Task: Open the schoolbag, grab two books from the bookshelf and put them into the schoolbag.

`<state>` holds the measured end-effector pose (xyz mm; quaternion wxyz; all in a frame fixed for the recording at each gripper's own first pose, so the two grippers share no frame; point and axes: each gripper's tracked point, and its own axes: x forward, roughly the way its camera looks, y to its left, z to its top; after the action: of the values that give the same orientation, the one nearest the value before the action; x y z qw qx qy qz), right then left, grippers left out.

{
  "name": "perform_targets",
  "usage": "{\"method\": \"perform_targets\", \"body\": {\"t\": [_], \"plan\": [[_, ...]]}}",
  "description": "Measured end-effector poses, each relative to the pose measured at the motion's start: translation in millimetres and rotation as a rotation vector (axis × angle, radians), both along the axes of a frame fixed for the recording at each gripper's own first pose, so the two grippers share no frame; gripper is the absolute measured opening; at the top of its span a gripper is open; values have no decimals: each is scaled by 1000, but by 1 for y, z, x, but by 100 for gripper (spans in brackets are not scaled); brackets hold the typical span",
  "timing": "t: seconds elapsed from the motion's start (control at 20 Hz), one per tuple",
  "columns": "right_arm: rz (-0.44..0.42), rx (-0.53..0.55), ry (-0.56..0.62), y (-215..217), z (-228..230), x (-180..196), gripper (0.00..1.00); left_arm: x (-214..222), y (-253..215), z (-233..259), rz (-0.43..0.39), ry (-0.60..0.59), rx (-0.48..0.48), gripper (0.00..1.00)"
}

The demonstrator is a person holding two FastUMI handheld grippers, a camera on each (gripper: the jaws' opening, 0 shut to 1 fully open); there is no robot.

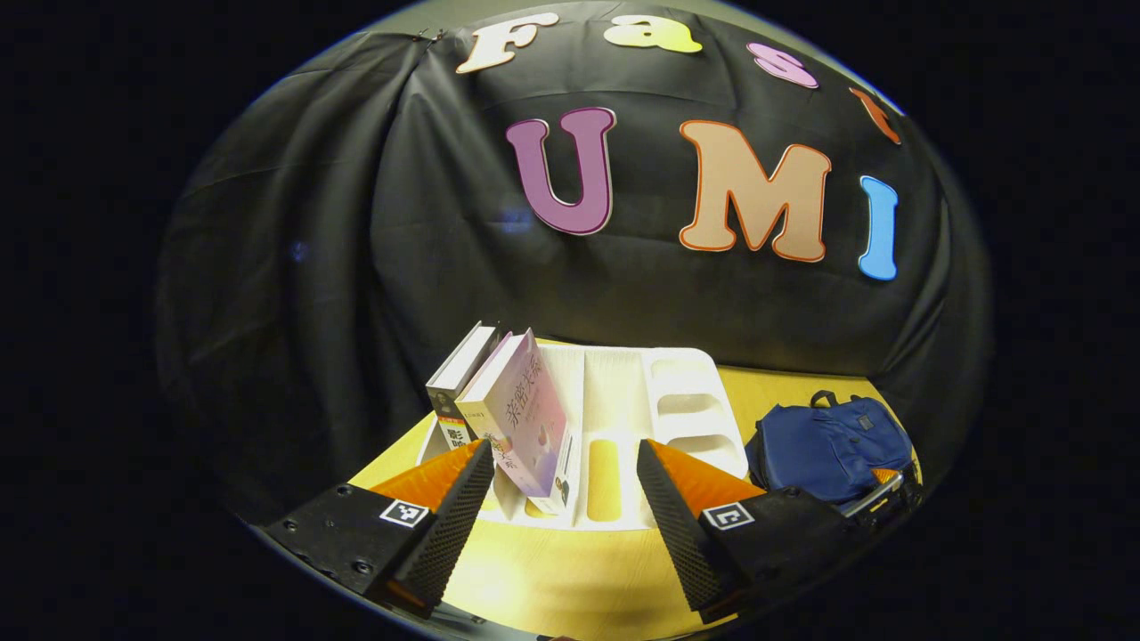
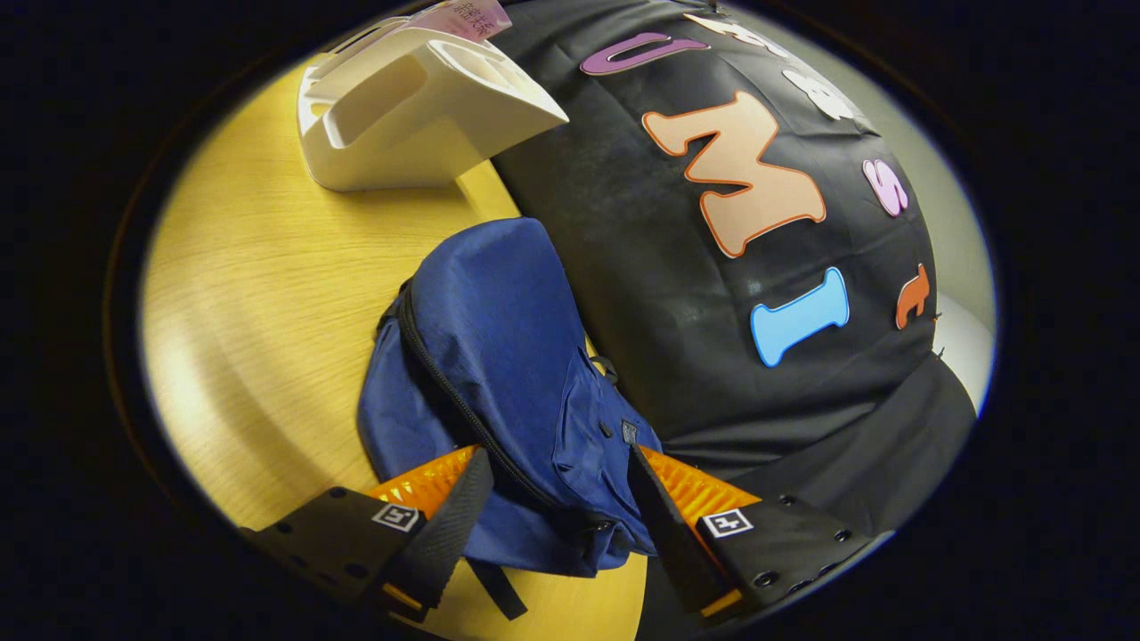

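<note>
A blue schoolbag [image 2: 499,338] lies on the yellow table with its zipper [image 2: 463,409] running shut along its side. My right gripper [image 2: 559,461] is open, its fingers straddling the bag's near end by the zipper. In the left gripper view, the white bookshelf [image 1: 686,401] holds a pink book [image 1: 525,418] and a grey-white book [image 1: 459,374], both leaning left. My left gripper [image 1: 565,450] is open just in front of the pink book, holding nothing. The schoolbag [image 1: 828,445] sits to the right of the shelf.
The black cloth wall rises right behind the bookshelf [image 2: 419,107] and the bag. Bare wooden tabletop [image 2: 258,294] stretches left of the bag and in front of the shelf. The table edge lies close below the left gripper.
</note>
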<state>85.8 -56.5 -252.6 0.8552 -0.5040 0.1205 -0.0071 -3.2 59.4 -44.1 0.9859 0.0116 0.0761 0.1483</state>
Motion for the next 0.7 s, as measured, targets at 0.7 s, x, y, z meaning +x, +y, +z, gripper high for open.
{"method": "perform_targets", "body": {"t": [0.7], "plan": [[22,59,-72,13,36,37,87,1,-8,-10,-27,49,13,95]]}}
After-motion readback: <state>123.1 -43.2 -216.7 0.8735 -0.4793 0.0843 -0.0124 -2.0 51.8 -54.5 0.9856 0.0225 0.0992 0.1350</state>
